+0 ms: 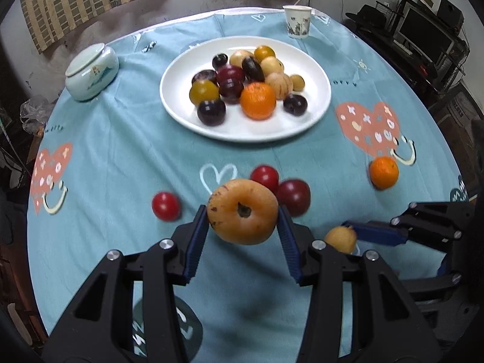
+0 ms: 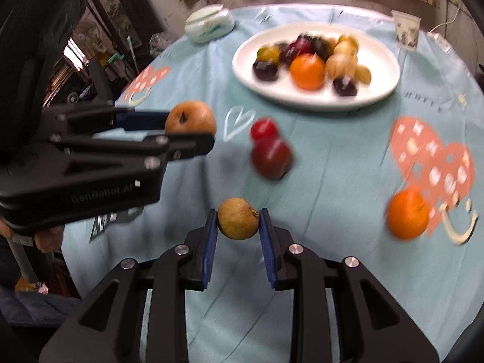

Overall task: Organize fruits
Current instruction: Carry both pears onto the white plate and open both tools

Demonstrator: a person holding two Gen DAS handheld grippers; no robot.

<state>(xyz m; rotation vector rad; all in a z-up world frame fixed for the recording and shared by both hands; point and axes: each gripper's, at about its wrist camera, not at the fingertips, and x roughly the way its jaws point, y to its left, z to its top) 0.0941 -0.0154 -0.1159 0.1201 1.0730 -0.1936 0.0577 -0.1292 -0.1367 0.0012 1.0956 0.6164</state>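
While spread under everything, blue tablecloth (image 1: 121, 139); white plate (image 1: 181, 112) of mixed fruit at twelve o'clock. Left gripper (image 1: 243, 211) pinching brown pear (image 1: 242, 211), lifted off the cloth. Right gripper (image 2: 238, 219) pinching small tan fruit (image 2: 238, 218), likewise aloft. Loose orange (image 1: 383, 172) at three o'clock; dark plum (image 1: 295, 196) touching red fruit (image 1: 265, 177) centrally; small red fruit (image 1: 165, 206) at nine o'clock.

Both grippers tilt downward near the white plate (image 1: 314, 115): the left gripper (image 1: 243, 216) clamps a brown pear (image 1: 242, 211), the right gripper (image 2: 238, 219) pinches a small brownish fruit (image 2: 238, 218).
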